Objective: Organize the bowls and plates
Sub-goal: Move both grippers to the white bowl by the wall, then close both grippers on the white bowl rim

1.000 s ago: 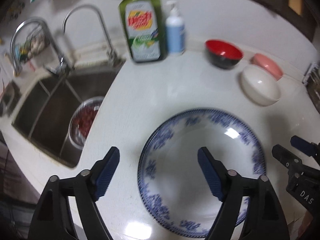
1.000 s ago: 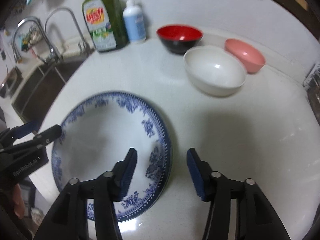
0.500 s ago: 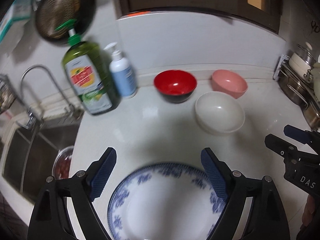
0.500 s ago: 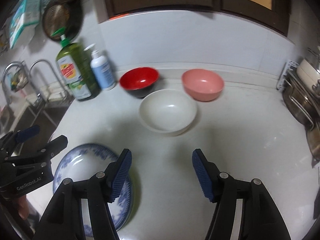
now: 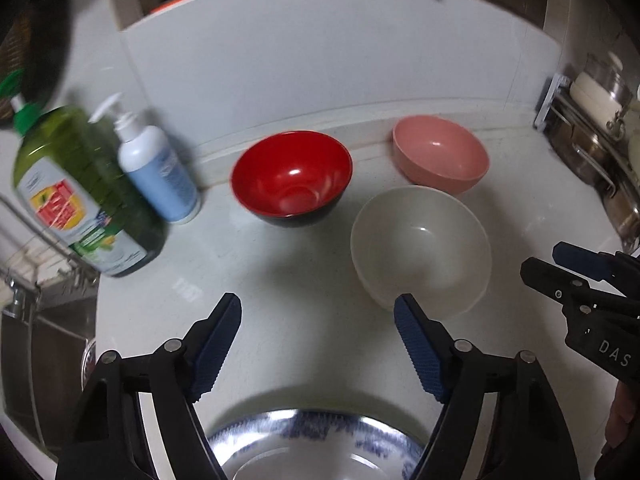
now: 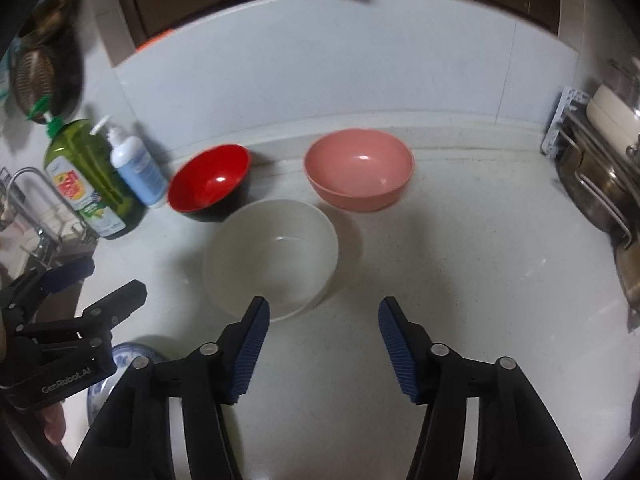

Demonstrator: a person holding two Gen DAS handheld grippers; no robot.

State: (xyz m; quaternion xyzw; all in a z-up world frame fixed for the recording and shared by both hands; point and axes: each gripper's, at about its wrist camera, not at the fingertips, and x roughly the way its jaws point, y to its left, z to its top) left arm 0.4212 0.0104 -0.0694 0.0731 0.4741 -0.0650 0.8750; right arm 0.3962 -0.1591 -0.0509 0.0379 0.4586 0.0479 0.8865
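Three bowls sit on the white tabletop point(image 5: 304, 280) near the back wall: red bowl point(image 5: 292, 178), pink bowl point(image 5: 440, 154), white bowl point(image 5: 420, 246) nearest the cameras, all upright and empty. White bowl just beside the red one; touching or not, cannot tell.

Left wrist view: left gripper point(image 5: 318, 340), jaws closing with nothing between them, only bare tabletop. Blue-patterned plate point(image 5: 316, 440) shows broadly at the bottom edge, under the gripper. Right gripper point(image 5: 540, 262) enters from the right edge.

Right wrist view: right gripper point(image 6: 322, 344), jaws closing, empty. Only a sliver of the plate visible here, lower left, behind the left gripper's body. Pot rack point(image 6: 596, 168) clearer on the right. Green detergent bottle point(image 6: 86, 176) and white pump bottle point(image 6: 134, 164) stand left of the red bowl; faucet point(image 6: 24, 196) at the far left.

Versus a second ago: plate filled both views then; now it lies at the lower edges and the bowls are closer, central.
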